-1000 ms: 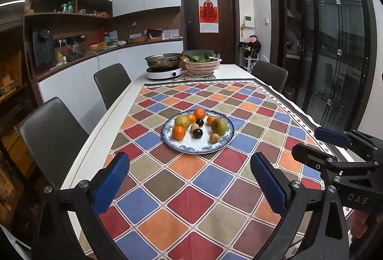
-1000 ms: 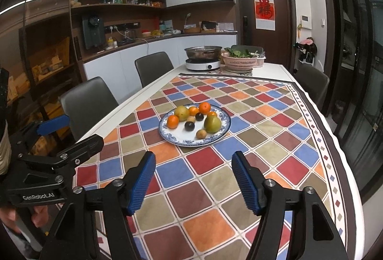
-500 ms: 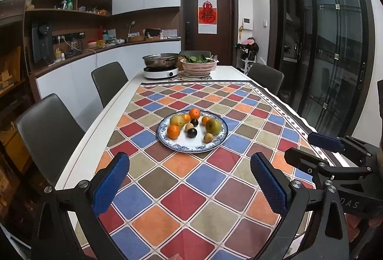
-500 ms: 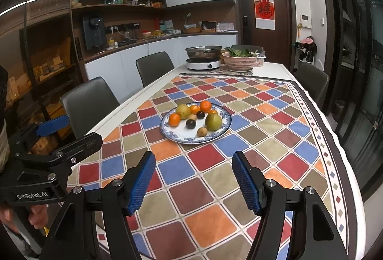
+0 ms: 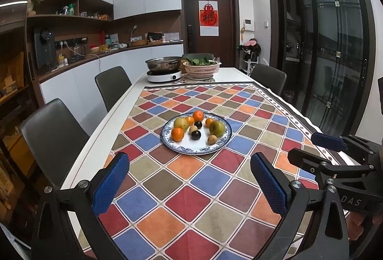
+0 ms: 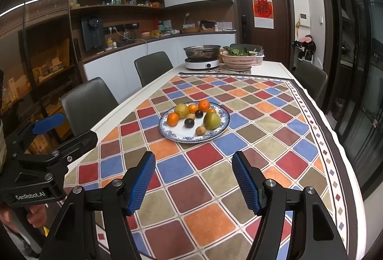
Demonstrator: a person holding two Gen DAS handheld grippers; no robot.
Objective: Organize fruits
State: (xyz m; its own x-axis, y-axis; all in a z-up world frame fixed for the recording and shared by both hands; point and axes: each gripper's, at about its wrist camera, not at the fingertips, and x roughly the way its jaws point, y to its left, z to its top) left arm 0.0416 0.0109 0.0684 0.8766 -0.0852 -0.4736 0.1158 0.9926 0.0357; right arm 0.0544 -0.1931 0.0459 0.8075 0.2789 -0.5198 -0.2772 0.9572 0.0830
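Observation:
A blue-rimmed white plate holds several fruits: oranges, a green pear, a yellow-green fruit, dark plums and a small brown fruit. The plate also shows in the right wrist view, with the pear on its right side. My left gripper is open and empty, well short of the plate. My right gripper is open and empty, also short of the plate. Each gripper shows at the edge of the other's view.
The table carries a checkered cloth. At the far end stand an induction cooker with a steel pan and a pink basket of greens. Grey chairs line the left side, and one stands at the far right.
Both grippers have pulled back and risen a little, so the plate sits a bit farther off. Both stay open and empty.

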